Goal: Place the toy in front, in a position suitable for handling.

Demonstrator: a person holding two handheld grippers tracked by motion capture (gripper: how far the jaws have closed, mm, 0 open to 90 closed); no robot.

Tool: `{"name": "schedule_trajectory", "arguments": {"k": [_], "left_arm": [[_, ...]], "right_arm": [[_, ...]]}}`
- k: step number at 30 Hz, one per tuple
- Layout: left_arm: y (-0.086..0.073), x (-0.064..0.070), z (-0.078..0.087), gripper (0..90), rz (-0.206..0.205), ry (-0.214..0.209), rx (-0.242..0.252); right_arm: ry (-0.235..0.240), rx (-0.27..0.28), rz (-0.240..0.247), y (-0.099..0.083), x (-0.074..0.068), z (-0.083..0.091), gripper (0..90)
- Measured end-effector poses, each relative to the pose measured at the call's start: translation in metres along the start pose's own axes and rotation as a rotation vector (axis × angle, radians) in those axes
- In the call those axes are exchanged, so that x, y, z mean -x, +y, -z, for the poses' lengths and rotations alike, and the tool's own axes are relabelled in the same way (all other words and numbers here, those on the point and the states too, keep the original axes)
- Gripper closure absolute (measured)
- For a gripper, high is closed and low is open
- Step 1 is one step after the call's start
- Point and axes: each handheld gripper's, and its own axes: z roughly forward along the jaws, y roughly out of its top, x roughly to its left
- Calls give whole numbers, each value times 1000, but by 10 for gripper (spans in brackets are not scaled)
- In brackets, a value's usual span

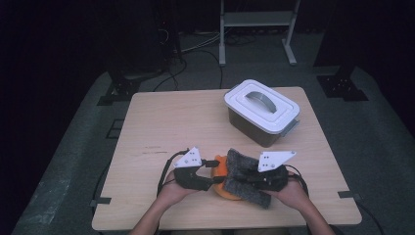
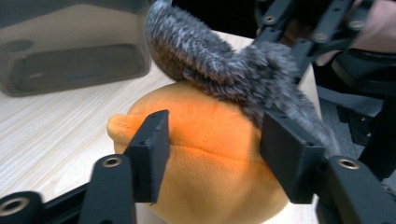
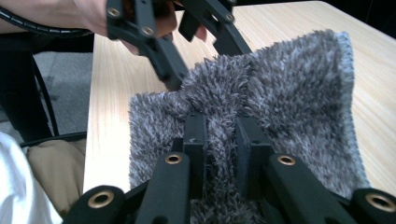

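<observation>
High view: near edge, my right gripper (image 1: pixel 254 177) pinches the grey cloth (image 1: pixel 247 178) over the orange plush (image 1: pixel 226 190) to wipe it; left gripper (image 1: pixel 208 172) spread wide, straddling and steadying it.

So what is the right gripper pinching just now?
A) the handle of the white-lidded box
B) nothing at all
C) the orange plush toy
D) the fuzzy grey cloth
D: in the right gripper view, the right gripper has its jaws closed on a fold of the fuzzy grey cloth, while the orange plush toy sits between the left gripper's jaws.
</observation>
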Motion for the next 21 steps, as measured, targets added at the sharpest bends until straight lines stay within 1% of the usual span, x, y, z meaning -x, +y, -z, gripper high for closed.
{"name": "schedule_trajectory", "arguments": {"k": [1,2,3,4,5,6,7,9,10,11,12,13,15,16,17,18,19,20,21], "left_arm": [[0,0,1,325,2,-3,4],[1,0,1,325,11,-8,10],[0,-2,1,296,26,-23,6],[0,-2,0,296,30,-27,9],[-1,-1,-1,317,29,-31,6],[-1,0,-2,391,16,-27,1],[-1,1,-2,424,5,-13,-3],[0,1,-3,482,11,1,-1],[0,1,-3,482,11,1,-1],[0,0,-4,482,24,2,6],[0,0,-5,481,33,2,13],[0,-1,-6,472,46,1,18],[0,-1,-6,465,49,9,6],[0,-1,-6,463,49,9,6],[-1,-1,-6,463,50,10,6],[-2,-1,-6,459,45,15,6],[-3,-2,-6,453,51,17,10],[-3,-2,-6,450,51,17,10],[-4,-4,-5,449,56,22,13]], "right_arm": [[-15,0,-5,-2,4,3,758],[-15,0,-5,-2,4,3,758],[-24,-1,-13,-4,6,7,757],[-24,-1,-13,-4,6,7,757],[-28,-2,-11,-4,6,8,758],[-37,-9,-4,-4,6,9,758],[-39,-13,-3,-3,6,9,757],[-46,-6,18,2,1,11,757],[-46,-6,18,2,1,11,757],[-41,6,20,3,0,11,757],[-19,28,18,6,-2,11,757],[-11,30,24,7,-4,10,757],[-18,-12,62,7,-7,3,756],[-18,-12,62,7,-7,3,756],[-9,-9,54,6,-7,2,756],[5,-16,55,4,-4,3,757],[15,-37,63,0,-2,6,759],[15,-37,63,0,-2,6,759],[3,-66,70,-5,1,9,760]]}}
